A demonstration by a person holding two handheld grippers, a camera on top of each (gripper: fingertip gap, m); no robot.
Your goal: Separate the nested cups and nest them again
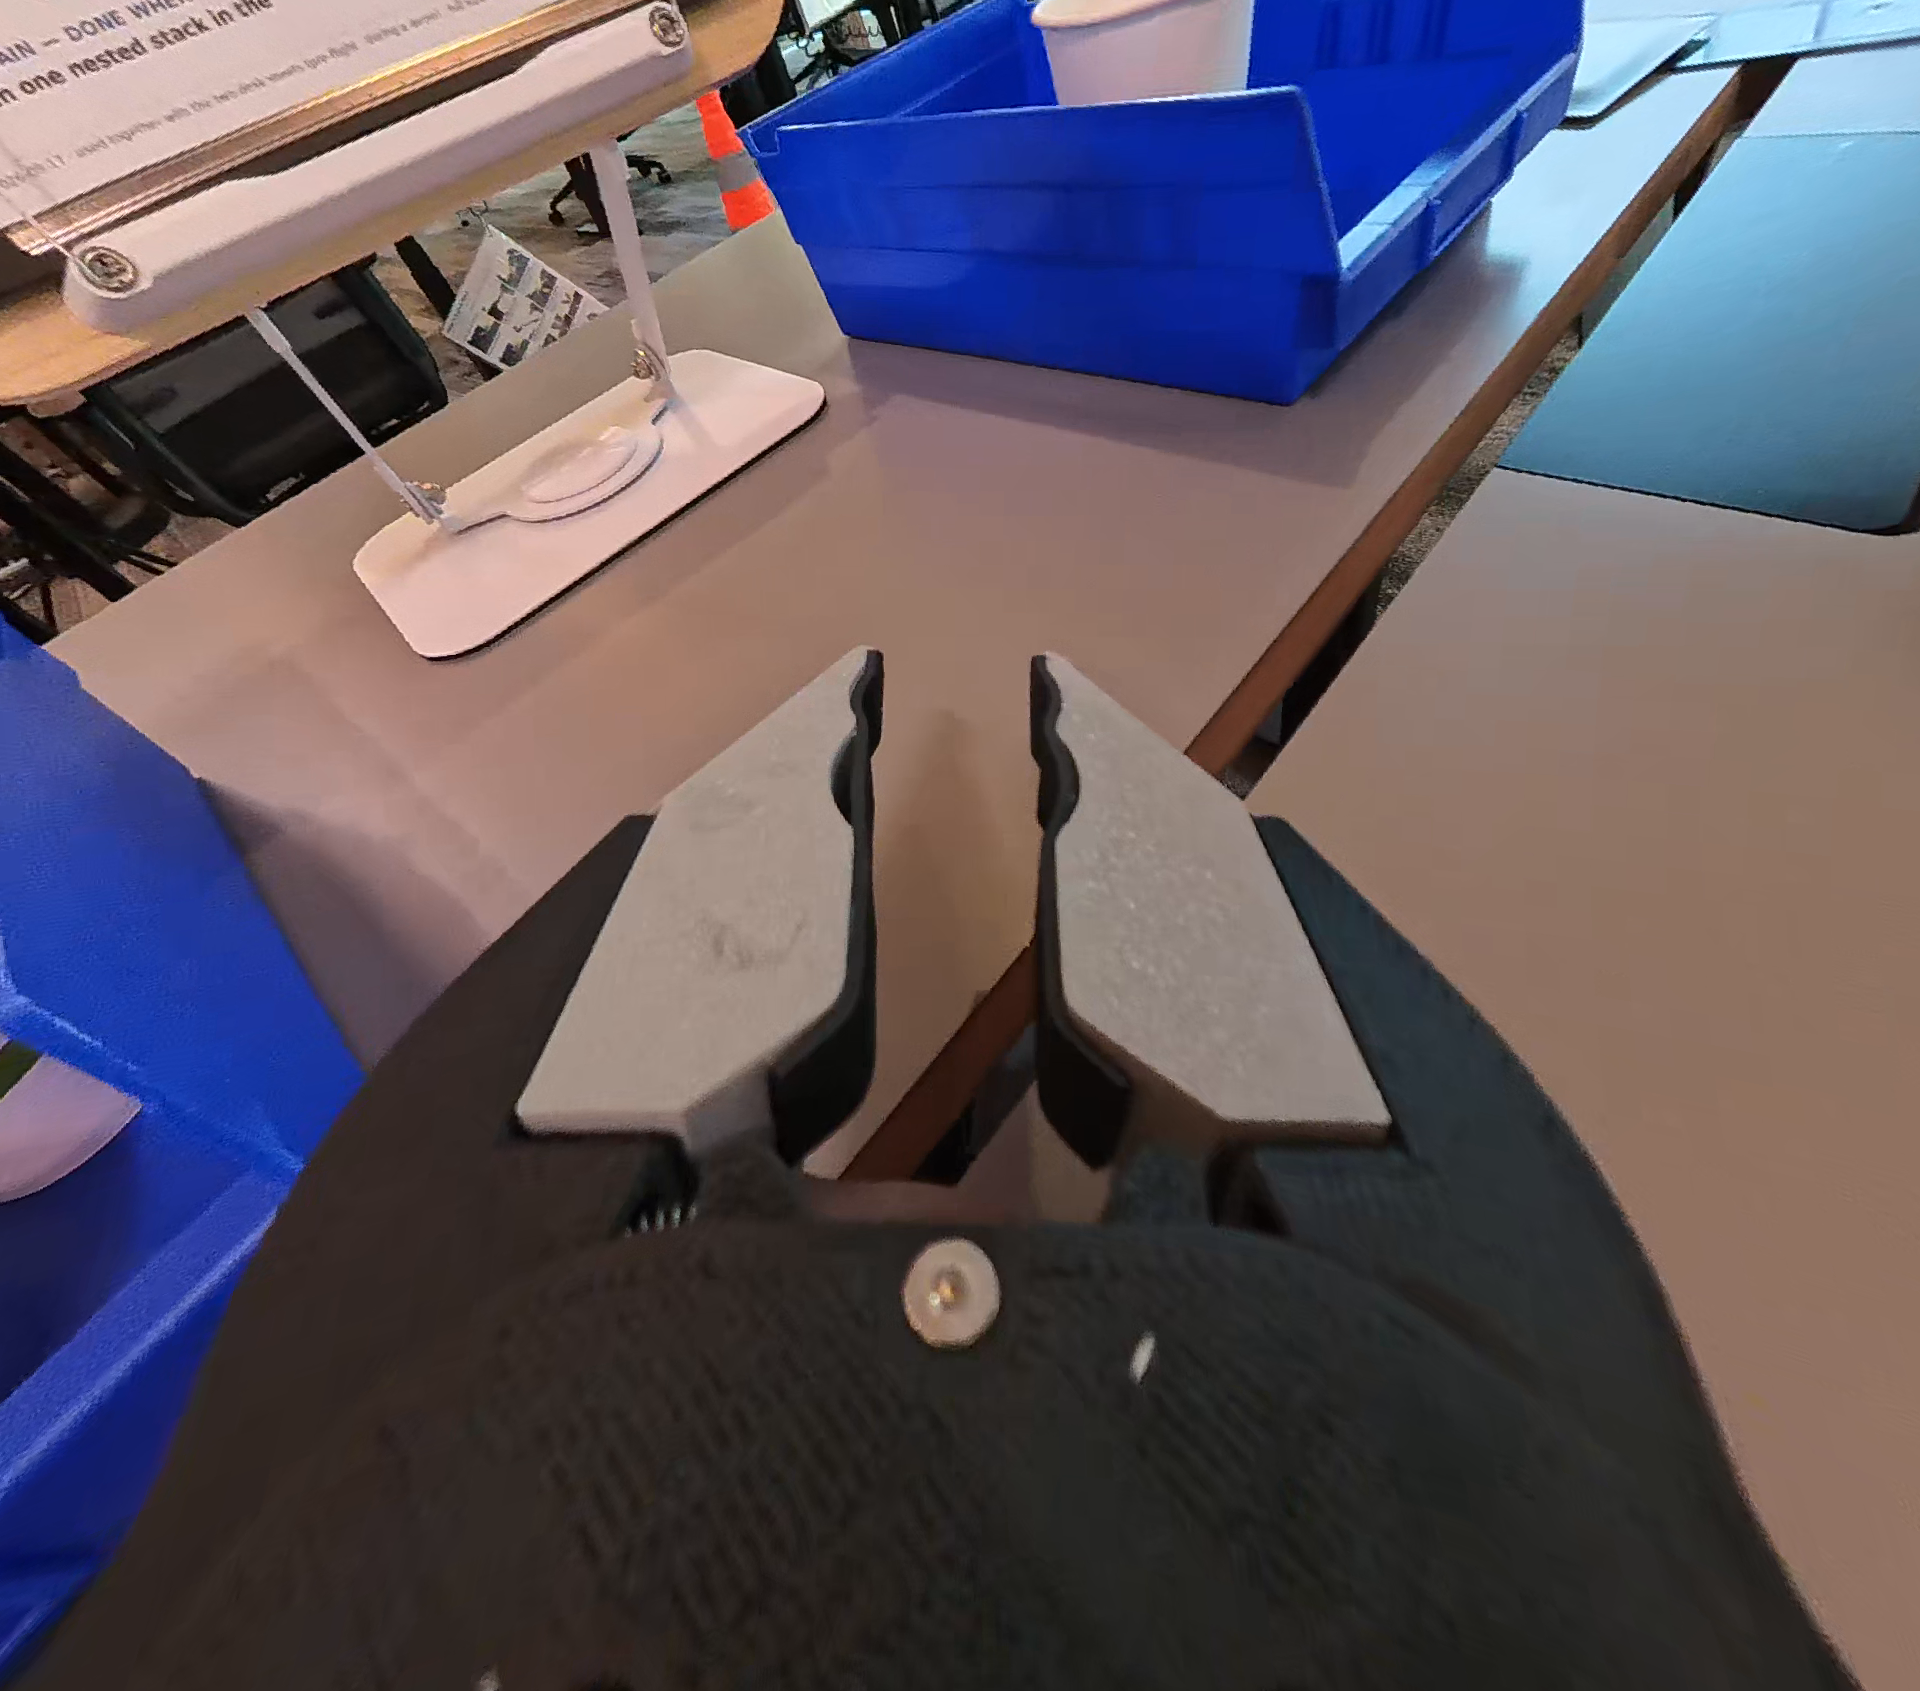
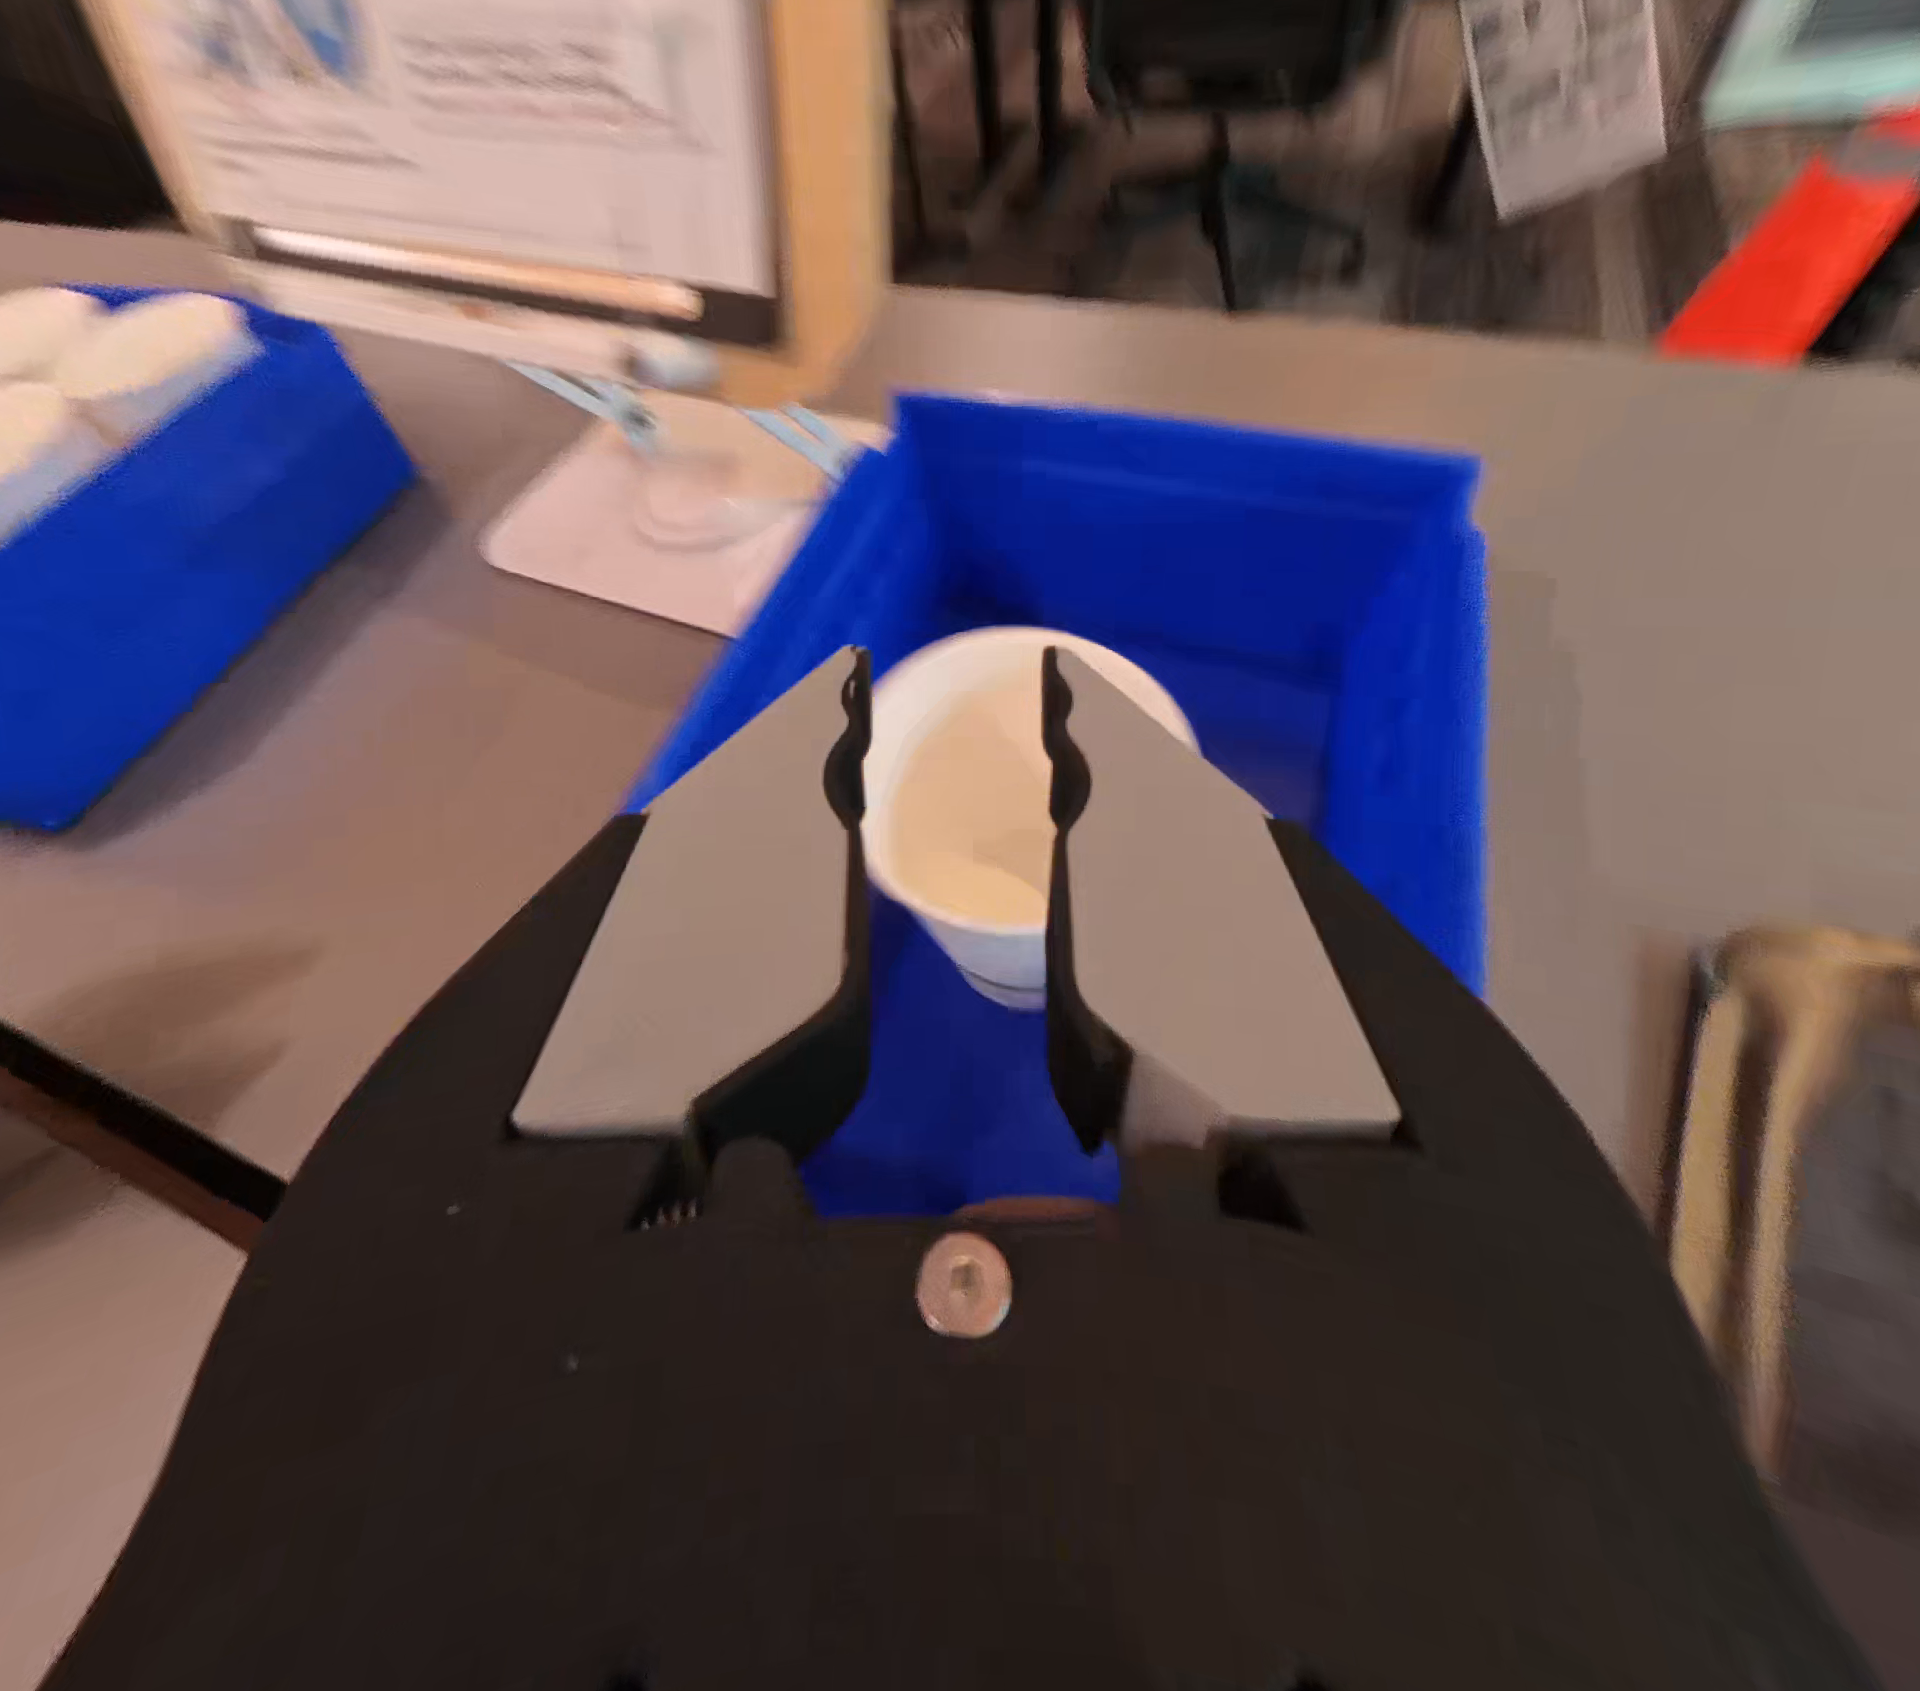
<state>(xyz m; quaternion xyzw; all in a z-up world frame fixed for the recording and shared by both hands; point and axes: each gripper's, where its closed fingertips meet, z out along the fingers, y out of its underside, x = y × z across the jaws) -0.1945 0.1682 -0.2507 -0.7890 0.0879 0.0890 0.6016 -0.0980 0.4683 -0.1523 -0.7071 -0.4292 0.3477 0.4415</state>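
Note:
A white paper cup (image 1: 1153, 20) stands upright in the blue bin (image 1: 1091, 239) at the far right of the table. In the right wrist view I look down into this cup (image 2: 966, 810) inside the bin (image 2: 1195, 436). My right gripper (image 2: 951, 675) is open above it, and the cup shows in the gap between the fingers, apart from them. My left gripper (image 1: 956, 685) is open and empty over the grey table near its edge. A second blue bin (image 2: 156, 561) at the left holds several white cups (image 2: 104, 363); its wall (image 1: 135, 1070) also shows in the left wrist view.
A white stand (image 1: 592, 498) holding an instruction sheet sits on the table between the two bins and also shows in the right wrist view (image 2: 644, 529). A table seam (image 1: 1351, 561) runs beside my left gripper. Office chairs and an orange cone stand beyond the table. My right fingertips sit around 35 cm from my left ones.

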